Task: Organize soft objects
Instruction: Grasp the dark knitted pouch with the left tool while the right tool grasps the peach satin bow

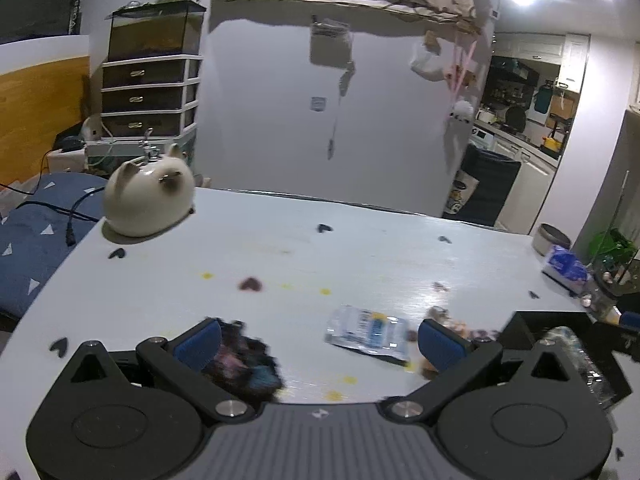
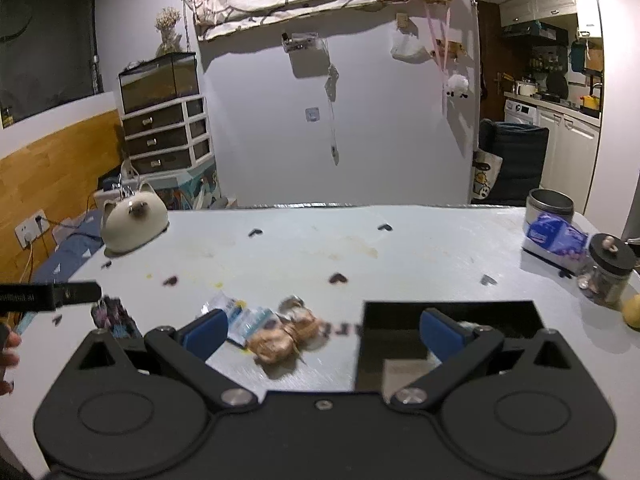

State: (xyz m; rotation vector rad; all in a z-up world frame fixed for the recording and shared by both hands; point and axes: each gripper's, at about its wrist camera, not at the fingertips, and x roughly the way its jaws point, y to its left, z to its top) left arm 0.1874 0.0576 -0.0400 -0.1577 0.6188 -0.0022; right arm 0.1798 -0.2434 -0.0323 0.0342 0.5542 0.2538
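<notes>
White table in cluttered room, kitchen far right. Looks barely started imo: dark fuzzy thing near left, clear packet near middle, tan plush beside it, all loose on tabletop. Black box near right, contents hard to tell. Left gripper spread wide, holding nothing. Right gripper same, hanging over plush. Cat plush far left, untouched.

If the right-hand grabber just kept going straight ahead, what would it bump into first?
Probably the tan soft toy: it lies on the table just ahead between the open jaws of the right gripper, slightly left of centre. Depth is hard to judge; it might pass above.
</notes>
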